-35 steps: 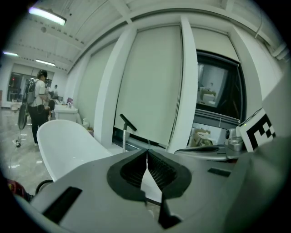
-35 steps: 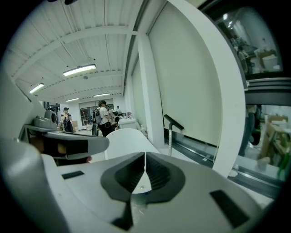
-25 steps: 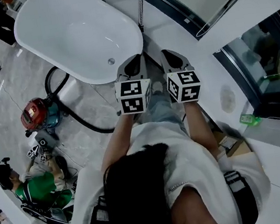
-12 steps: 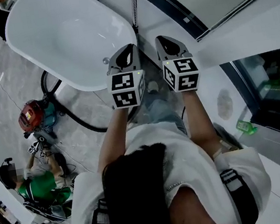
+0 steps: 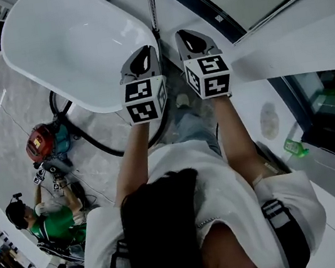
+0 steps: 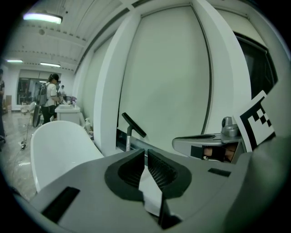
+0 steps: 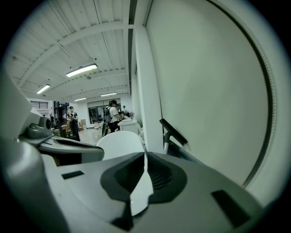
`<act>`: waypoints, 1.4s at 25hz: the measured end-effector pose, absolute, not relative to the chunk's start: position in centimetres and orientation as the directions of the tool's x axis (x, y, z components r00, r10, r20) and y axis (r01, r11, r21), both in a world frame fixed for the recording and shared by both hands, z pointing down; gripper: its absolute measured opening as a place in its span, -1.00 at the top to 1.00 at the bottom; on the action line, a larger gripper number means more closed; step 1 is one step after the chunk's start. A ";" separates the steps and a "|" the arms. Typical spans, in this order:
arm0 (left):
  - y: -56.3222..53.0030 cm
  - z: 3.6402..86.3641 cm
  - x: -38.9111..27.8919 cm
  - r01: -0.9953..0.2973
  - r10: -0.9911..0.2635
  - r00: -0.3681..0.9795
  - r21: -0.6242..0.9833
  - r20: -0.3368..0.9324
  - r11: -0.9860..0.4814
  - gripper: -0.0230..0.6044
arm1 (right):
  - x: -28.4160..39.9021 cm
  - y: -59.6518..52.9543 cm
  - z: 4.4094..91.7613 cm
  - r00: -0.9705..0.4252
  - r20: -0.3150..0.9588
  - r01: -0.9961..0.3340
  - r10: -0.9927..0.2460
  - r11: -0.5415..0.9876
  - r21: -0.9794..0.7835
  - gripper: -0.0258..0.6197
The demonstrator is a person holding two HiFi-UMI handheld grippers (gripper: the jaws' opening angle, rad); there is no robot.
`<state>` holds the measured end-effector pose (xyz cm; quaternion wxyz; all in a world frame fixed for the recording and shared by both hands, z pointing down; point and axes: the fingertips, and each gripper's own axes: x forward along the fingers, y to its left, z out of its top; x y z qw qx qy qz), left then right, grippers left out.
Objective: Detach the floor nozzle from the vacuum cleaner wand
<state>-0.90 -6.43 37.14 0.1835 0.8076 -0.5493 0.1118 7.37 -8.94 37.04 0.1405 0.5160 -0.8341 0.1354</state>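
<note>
Setting: bathroom mock-up inside a large hall; the person stands between a white bathtub (image 5: 67,45) on the left and a white wall on the right.
Task item: floor nozzle (image 6: 133,124), a black bar sitting tilted on the upper end of the wand (image 5: 152,8).
Task item, place: far ahead of both claws, just past the far right end of the bathtub, against the wall.
Reason for placing: propped upright, the wand probably puts the nozzle joint within easy reach.
Left gripper (image 5: 143,51): held out at arm's length on the left, aimed at the wand; jaws closed to a thin slit with nothing between them.
Right gripper (image 5: 182,34): just beside the left one; jaws together, nothing held.
Reason for hold: both appear closed and carried side by side because the wand is not yet within reach.
Vacuum body (image 5: 42,139): red canister on the floor, near left, well apart from the wand.
Hose (image 5: 96,145): black, curving across the floor from the canister and under the bathtub edge.
Task state: nozzle attached, untouched.
</note>
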 end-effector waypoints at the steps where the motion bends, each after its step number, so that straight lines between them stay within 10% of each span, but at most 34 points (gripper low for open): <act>1: -6.8 37.0 -0.8 -0.929 -0.848 0.369 0.173 0.381 -0.327 0.92 | 7.4 -9.3 37.0 -0.430 0.376 -0.898 -0.821 0.433 -0.081 0.87; 35: -26.6 43.0 -0.9 -0.947 -0.853 0.291 0.257 0.432 -0.193 0.77 | 7.0 -33.1 39.6 -0.498 0.425 -0.841 -0.756 0.541 -0.022 0.44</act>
